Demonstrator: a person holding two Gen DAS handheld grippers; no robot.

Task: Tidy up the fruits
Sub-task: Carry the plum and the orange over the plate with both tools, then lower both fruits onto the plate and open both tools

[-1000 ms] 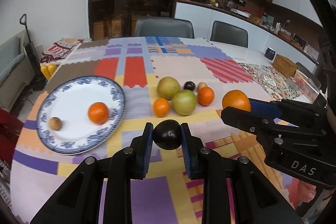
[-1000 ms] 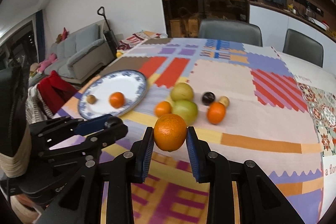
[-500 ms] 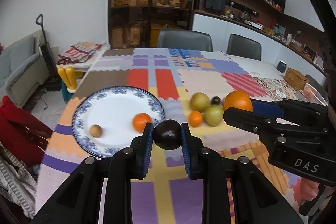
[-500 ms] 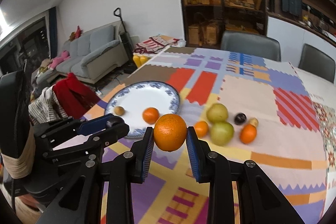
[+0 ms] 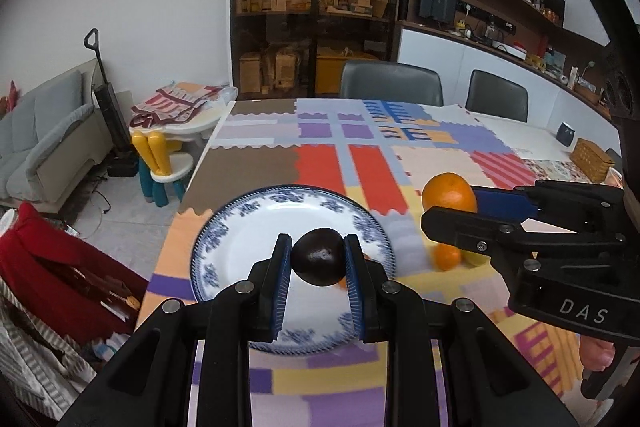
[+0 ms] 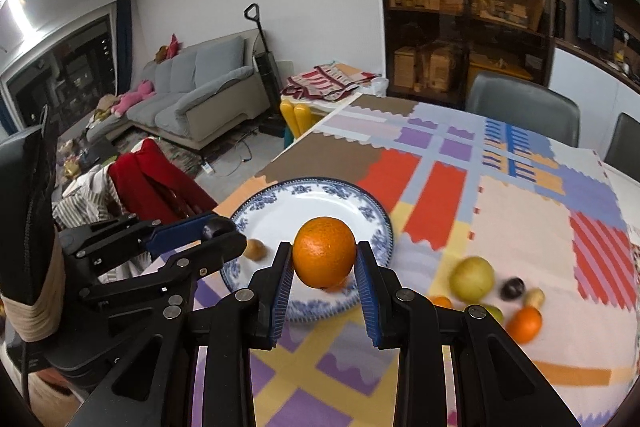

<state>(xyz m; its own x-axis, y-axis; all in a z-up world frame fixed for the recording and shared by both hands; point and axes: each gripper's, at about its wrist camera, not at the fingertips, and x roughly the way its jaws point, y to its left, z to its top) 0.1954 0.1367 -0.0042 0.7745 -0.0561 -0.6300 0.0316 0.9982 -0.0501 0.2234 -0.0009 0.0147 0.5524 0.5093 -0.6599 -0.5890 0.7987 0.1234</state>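
The left hand-held gripper (image 5: 318, 261) clamps a glossy dark plum (image 5: 318, 261) above the blue-rimmed plate (image 5: 240, 247) on the bench (image 5: 256, 155); the right hand-held gripper (image 6: 324, 259) pinches a dimpled orange (image 6: 324, 257) just right of it.

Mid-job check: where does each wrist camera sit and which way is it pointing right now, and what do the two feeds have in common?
Left wrist: sits behind the left gripper, facing the plate; the dark fruit is clamped; the right gripper enters from the right.
Right wrist: behind the right gripper, which clamps the large orange, facing the plate; the left gripper shows at left.
Shared: plate, patchwork tablecloth, both grippers.
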